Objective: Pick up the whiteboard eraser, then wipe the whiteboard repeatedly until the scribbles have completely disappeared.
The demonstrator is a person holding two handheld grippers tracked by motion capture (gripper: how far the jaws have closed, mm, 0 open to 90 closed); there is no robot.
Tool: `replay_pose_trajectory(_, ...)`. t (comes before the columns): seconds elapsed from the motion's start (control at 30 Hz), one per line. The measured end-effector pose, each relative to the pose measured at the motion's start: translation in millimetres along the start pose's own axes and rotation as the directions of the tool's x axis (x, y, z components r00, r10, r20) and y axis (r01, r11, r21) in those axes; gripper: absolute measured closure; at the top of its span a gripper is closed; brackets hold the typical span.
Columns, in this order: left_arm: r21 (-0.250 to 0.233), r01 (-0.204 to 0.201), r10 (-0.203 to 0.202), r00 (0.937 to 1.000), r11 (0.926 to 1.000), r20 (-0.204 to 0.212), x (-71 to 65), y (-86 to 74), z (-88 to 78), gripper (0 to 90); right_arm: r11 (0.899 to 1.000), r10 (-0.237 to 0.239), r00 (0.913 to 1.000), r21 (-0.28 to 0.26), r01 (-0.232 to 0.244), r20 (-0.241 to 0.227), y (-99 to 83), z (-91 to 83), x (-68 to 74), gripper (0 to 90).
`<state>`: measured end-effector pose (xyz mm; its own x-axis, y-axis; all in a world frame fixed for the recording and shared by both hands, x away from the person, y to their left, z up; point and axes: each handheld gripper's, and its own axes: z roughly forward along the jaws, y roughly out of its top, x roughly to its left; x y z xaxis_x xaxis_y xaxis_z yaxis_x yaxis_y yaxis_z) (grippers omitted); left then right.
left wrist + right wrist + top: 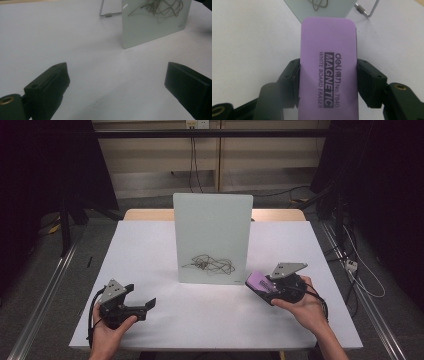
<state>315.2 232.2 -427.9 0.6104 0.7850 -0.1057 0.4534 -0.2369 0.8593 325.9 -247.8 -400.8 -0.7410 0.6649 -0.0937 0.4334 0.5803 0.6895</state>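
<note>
Standing whiteboard [212, 237], scribble [210, 264], clamped eraser [329, 72]

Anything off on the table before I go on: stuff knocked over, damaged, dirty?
Only the scribble low on the upright whiteboard. The board stands square on its wire stand; the right claw holds the purple eraser straight.

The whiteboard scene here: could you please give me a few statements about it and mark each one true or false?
1. The right gripper grips a purple eraser. True.
2. The left gripper holds a marker. False: its jaws are open and empty.
3. The whiteboard stands upright and carries a dark scribble. True.
4. The eraser is pressed on the scribble. False: it is off the board, near its lower right corner.
</note>
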Motion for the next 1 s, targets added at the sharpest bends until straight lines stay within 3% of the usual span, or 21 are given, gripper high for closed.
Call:
replay_pose_trajectory(0.2,-0.003,0.001,-0.001,1.0,1.0,0.005,0.5,0.1,-1.4,5.5,0.999,-0.027,0.9996,-0.034,0.026,-0.004,3.6,3.5,6.6,41.0)
replay_pose_trajectory(0.57,0.001,-0.005,0.005,1.0,1.0,0.003,-0.6,1.5,1.1,5.5,0.994,-0.031,0.999,-0.107,0.034,0.031,6.1,2.8,15.0,41.0)
replay_pose_trajectory(1.0,0.021,-0.019,0.019,0.9998,0.9996,0.003,-1.8,1.3,2.7,5.5,0.99,-0.048,0.9984,-0.132,0.051,0.03,12.3,5.3,23.2,41.0)
